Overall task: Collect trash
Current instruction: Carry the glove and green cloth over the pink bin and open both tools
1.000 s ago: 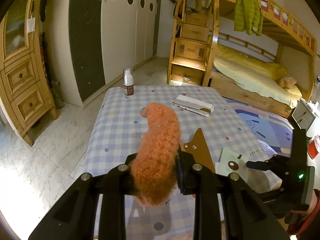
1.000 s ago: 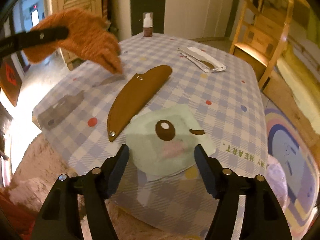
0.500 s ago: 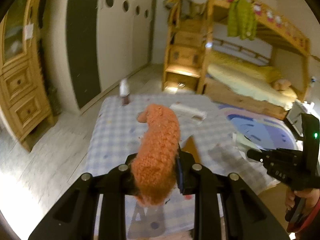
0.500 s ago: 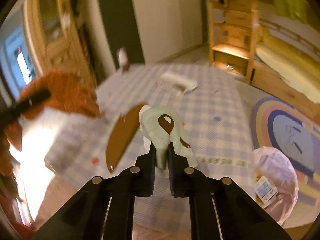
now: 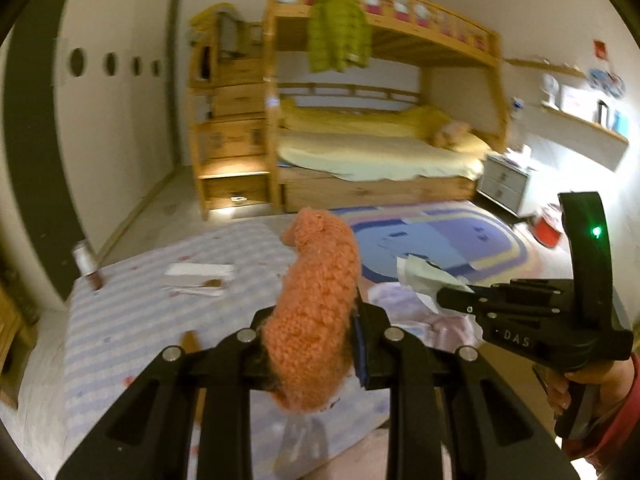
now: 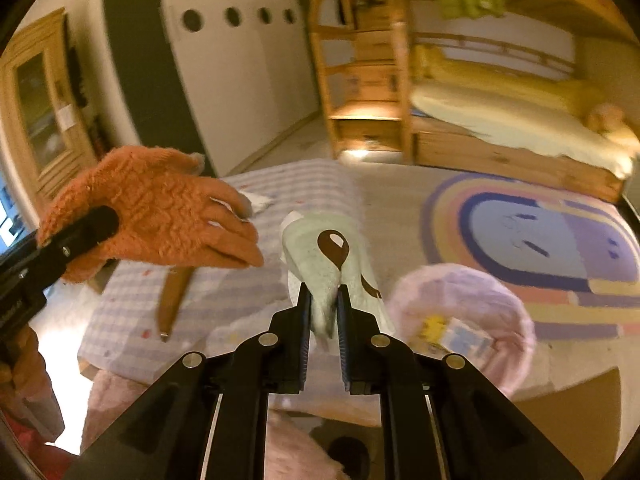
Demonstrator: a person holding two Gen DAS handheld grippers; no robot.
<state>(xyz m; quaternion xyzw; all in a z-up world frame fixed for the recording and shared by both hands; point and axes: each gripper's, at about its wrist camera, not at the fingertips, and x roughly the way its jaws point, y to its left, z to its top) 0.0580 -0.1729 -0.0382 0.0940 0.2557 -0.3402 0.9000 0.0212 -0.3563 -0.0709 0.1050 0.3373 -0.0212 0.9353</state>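
Our right gripper point(image 6: 323, 312) jaws pinching the pale green wrapper point(image 6: 325, 256) upright between the pads, held above the table edge, pink trash bag point(image 6: 500, 308) just to its right, our left gripper point(image 5: 312, 344) clamped on the orange glove point(image 5: 320, 300), checked tablecloth point(image 5: 132, 320) beneath.

Place: a child's bedroom at home
Bed: wooden bunk bed point(image 5: 384, 92), yellow bedding
Floor: colourful rug point(image 5: 440, 240)
Storage: white wardrobe point(image 6: 240, 60), wooden cabinet point(image 6: 44, 108)

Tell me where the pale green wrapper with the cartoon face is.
The pale green wrapper is pinched in the right gripper, lifted off the checked tablecloth, left of the pink-lined trash bin in the right wrist view.
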